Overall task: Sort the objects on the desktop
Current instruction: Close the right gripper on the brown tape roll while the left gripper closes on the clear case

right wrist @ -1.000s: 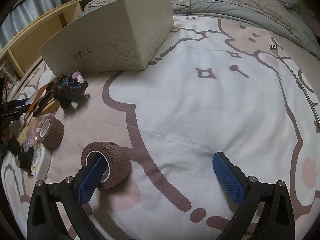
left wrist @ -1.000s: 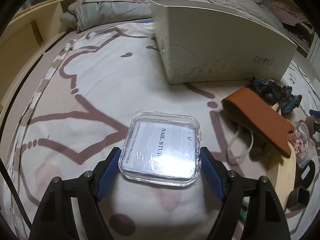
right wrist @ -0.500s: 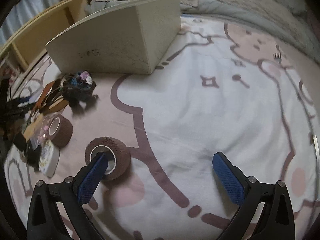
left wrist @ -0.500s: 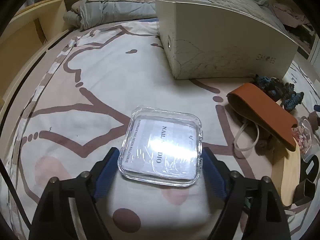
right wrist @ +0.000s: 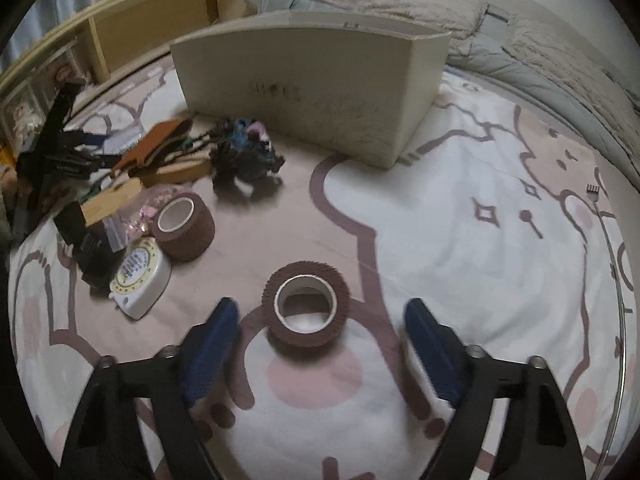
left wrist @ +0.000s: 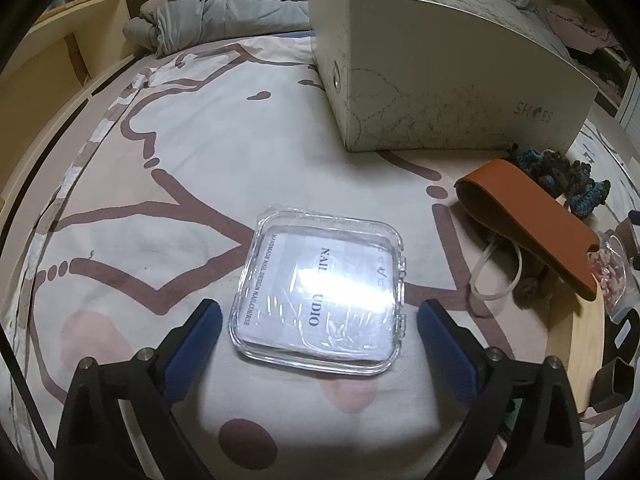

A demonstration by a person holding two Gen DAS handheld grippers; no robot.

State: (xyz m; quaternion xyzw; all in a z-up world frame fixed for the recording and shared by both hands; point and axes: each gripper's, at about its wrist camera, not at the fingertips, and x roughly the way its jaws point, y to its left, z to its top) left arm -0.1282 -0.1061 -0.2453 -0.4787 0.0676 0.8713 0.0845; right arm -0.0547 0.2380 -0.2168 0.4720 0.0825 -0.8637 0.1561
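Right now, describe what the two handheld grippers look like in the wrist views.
Both look alike. The left gripper has two black angular arms with triangular cut-outs and silver screw heads, ending in blue, finely textured fingers. A thin dark cable runs along the lower left edge of its view. The right gripper has the same black frame, screws and blue fingers. No hands or sleeves show.

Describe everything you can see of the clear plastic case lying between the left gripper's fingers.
The clear plastic case is a flat, roughly square box with rounded corners, transparent and glossy, with strong glare across its lid. A hinge or clasp runs along its right edge. Inside lies a white printed card reading partly "NAIL" and "HANDMADE NAIL DESIGN". The lid looks shut. It lies flat on the patterned bedspread, between the blue pads of the left gripper, whose jaws have just opened and stand clear of both sides.
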